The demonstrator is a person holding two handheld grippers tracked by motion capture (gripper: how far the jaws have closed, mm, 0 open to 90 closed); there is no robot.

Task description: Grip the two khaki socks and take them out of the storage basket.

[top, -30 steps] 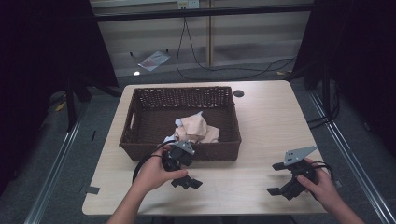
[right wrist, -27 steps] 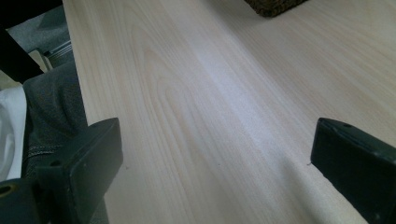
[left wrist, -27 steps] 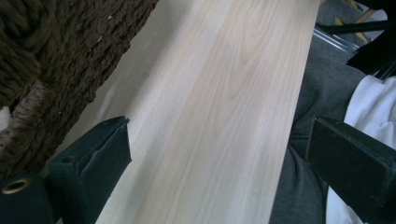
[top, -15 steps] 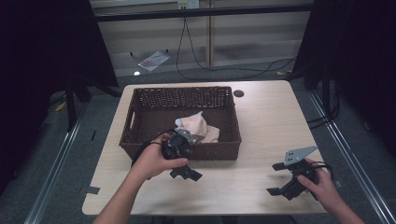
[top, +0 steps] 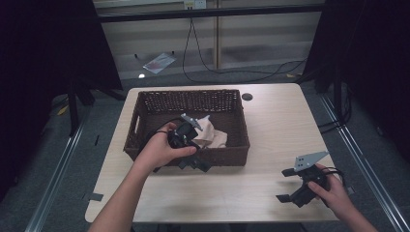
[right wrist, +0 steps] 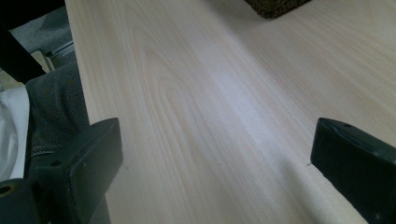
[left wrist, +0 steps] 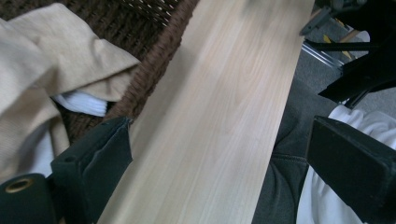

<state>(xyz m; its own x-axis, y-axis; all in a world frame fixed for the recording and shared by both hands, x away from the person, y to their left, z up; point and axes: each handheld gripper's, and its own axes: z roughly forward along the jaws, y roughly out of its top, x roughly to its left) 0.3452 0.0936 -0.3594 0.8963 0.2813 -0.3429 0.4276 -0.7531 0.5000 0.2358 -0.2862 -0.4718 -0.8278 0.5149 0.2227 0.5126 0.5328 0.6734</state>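
A dark wicker basket [top: 145, 121] stands mid-table with a crumpled beige cloth [top: 213, 136] inside, near its front wall. My left gripper [top: 196, 165] hangs open over the basket's front rim, its fingers pointing down at the table just in front. In the left gripper view the beige cloth [left wrist: 46, 70] lies over a white cloth [left wrist: 81, 102] inside the basket rim [left wrist: 154, 65], and the open left gripper [left wrist: 219, 158] holds nothing. My right gripper [top: 284, 185] rests open on the table's front right, empty, as the right gripper view [right wrist: 215, 158] also shows.
The light wooden table [top: 270, 125] has bare room right of the basket and along the front. A small dark disc [top: 247, 96] sits near the far edge. Cables and a paper lie on the floor beyond. The person's lap is below the near table edge [left wrist: 289, 140].
My left gripper has lifted from the table in front of the basket and moved up to the basket's front rim. The right gripper has stayed put.
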